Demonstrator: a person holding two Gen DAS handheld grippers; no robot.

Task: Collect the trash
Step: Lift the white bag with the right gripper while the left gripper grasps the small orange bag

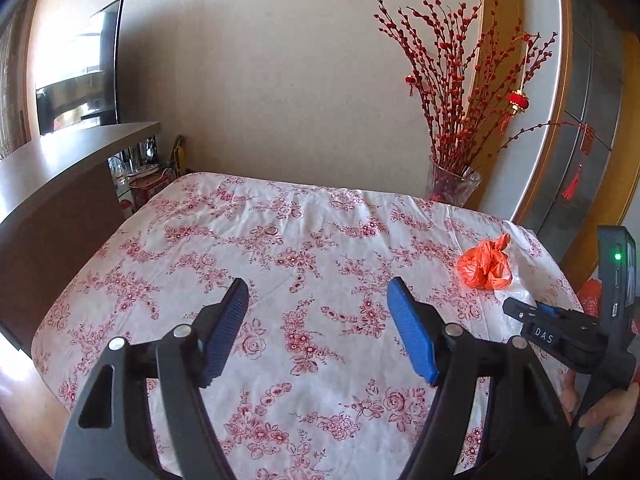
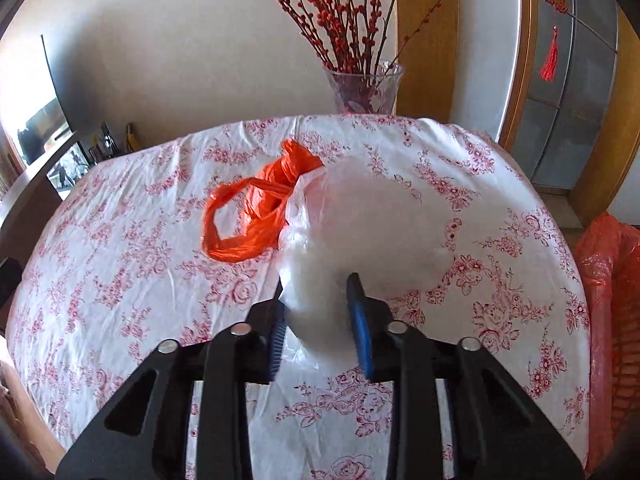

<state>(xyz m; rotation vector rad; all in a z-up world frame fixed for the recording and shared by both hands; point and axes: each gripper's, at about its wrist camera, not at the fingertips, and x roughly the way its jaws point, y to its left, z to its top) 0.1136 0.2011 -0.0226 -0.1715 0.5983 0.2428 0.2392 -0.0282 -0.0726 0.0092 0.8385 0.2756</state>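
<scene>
My left gripper hangs released over the bare floral worktop, tilted down and free to help. Further right, the orange bag lies crumpled against the white bag, whose near end my right gripper, angled steeply down, is grasping to lift it.

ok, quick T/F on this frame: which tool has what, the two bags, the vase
1. The right tool has the white plastic bag between its pads. True.
2. The left tool grips the orange bag. False: it is open over bare tablecloth, nothing between its pads.
3. The orange bag lies against the white bag. True.
4. The glass vase holds green leaves. False: red-budded branches.
5. The orange bag hangs in the air. False: it rests on the tablecloth.
</scene>
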